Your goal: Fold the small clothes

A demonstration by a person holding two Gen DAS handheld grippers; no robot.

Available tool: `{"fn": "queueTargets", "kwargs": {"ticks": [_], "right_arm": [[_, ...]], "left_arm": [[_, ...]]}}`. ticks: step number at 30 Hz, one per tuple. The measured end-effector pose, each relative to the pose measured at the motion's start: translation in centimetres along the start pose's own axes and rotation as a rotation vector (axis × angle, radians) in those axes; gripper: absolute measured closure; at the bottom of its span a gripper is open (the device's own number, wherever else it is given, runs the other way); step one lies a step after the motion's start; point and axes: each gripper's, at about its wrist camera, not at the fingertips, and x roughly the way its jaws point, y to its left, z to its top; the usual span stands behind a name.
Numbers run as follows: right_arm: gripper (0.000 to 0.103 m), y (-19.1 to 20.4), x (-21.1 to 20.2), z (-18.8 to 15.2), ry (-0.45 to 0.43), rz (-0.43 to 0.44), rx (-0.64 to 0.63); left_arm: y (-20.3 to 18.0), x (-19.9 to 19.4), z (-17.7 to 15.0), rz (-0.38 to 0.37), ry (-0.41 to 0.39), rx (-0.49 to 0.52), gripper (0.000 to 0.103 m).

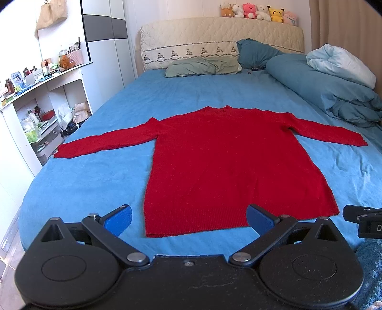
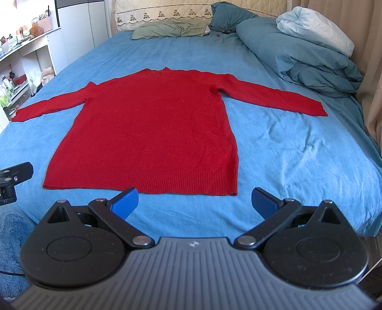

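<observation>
A red long-sleeved sweater [image 1: 229, 162] lies flat on the blue bed sheet [image 1: 95, 181], sleeves spread out to both sides, hem toward me. It also shows in the right wrist view [image 2: 152, 133]. My left gripper [image 1: 188, 220] is open and empty, held over the foot of the bed at the hem's left half. My right gripper [image 2: 194, 202] is open and empty, just short of the hem's right corner. Each gripper shows at the edge of the other's view.
Pillows [image 1: 203, 65] and a rolled blue duvet [image 1: 329, 83] lie at the head and right side of the bed. Plush toys [image 1: 257, 12] sit on the headboard. A cluttered white shelf unit [image 1: 35, 107] stands left of the bed. A curtain [image 2: 372, 71] hangs at the right.
</observation>
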Motion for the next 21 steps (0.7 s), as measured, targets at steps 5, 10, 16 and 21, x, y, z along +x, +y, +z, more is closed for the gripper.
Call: {"fn": "queueTargets", "kwargs": {"ticks": [5,10,16,21], "right_arm": [[0.0,0.05,-0.02,-0.02,-0.001,0.0,0.0],[0.0,0.26,-0.21,0.1,-0.003,0.002,-0.001],[0.0,0.31,-0.12,0.13,-0.005,0.005,-0.001],[0.0,0.31,-0.09,0.05,-0.006,0.005,0.0]], "left_arm": [[-0.01,-0.04,-0.08,0.001,-0.002,0.0,0.0],[-0.01,-0.04,-0.09,0.001,-0.002,0.0,0.0],[-0.03,-0.04,-0.1,0.001,-0.001,-0.001,0.0],[-0.01,-0.03,-0.11,0.002,-0.002,-0.001,0.0]]}}
